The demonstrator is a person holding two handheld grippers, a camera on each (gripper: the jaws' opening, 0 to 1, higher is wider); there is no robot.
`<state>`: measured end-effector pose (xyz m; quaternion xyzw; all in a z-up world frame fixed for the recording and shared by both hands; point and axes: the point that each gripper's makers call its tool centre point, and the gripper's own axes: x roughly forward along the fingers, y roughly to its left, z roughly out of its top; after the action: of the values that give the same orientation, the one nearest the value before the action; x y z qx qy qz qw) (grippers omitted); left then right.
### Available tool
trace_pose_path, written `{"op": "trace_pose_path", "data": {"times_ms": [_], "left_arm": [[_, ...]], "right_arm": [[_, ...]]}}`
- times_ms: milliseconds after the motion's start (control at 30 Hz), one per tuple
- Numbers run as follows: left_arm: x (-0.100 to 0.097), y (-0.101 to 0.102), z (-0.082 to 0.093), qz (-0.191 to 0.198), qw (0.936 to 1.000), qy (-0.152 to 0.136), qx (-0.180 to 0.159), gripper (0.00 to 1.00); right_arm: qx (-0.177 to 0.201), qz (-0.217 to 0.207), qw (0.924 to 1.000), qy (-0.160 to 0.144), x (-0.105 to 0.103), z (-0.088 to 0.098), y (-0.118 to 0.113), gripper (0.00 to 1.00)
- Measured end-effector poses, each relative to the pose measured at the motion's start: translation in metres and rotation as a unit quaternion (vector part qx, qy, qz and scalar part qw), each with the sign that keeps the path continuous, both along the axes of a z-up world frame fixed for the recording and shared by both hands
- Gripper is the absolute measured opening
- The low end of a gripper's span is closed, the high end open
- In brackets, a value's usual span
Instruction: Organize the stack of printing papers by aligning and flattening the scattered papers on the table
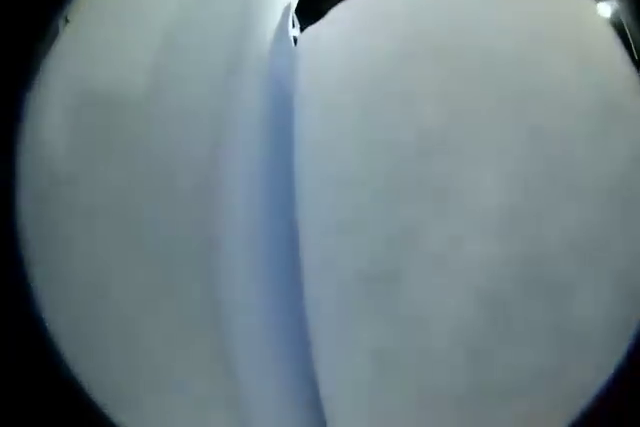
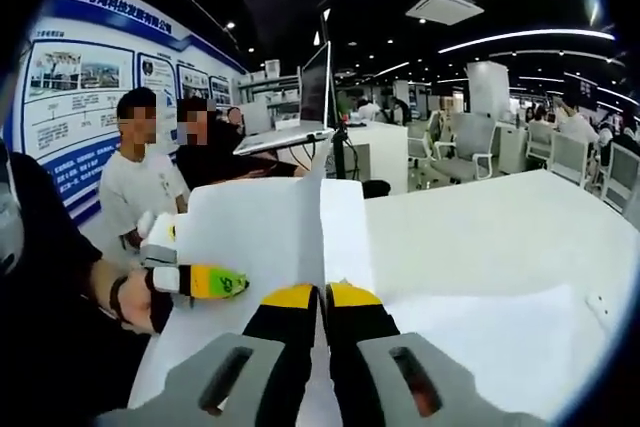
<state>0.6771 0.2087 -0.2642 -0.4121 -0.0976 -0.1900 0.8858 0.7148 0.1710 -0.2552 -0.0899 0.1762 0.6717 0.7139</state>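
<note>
The papers [image 2: 262,232] stood upright on edge over the white table [image 2: 520,247], pinched between the nearly closed jaws of the right gripper [image 2: 322,297]. The left gripper [image 2: 190,280] touched the sheets' left side; its jaw state couldn't be told

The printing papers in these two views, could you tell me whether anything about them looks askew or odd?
Yes. In the right gripper view the right claw is shut on the papers, which stand on edge above the white table instead of lying flat. In the left gripper view one sheet overlaps another, edges unaligned.
</note>
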Motion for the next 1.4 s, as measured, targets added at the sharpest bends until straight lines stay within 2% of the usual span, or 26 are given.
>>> {"op": "trace_pose_path", "data": {"times_ms": [200,367,633,1400], "left_arm": [[0.000,-0.003,0.000,-0.006,1.0000,0.004,0.001,0.06],[0.001,-0.004,-0.001,-0.007,1.0000,0.005,0.003,0.06],[0.001,-0.005,-0.002,-0.007,0.9999,0.005,0.006,0.06],[0.001,-0.004,-0.003,-0.006,0.9999,0.006,0.010,0.06]], "right_arm": [[-0.008,-0.011,0.9999,0.001,0.008,-0.004,-0.008,0.05],[-0.008,-0.016,0.9998,0.011,0.011,-0.004,-0.010,0.05],[-0.007,-0.021,0.9997,0.009,0.012,-0.001,-0.019,0.05],[0.000,-0.040,0.9991,0.015,0.026,0.003,-0.026,0.05]]}}
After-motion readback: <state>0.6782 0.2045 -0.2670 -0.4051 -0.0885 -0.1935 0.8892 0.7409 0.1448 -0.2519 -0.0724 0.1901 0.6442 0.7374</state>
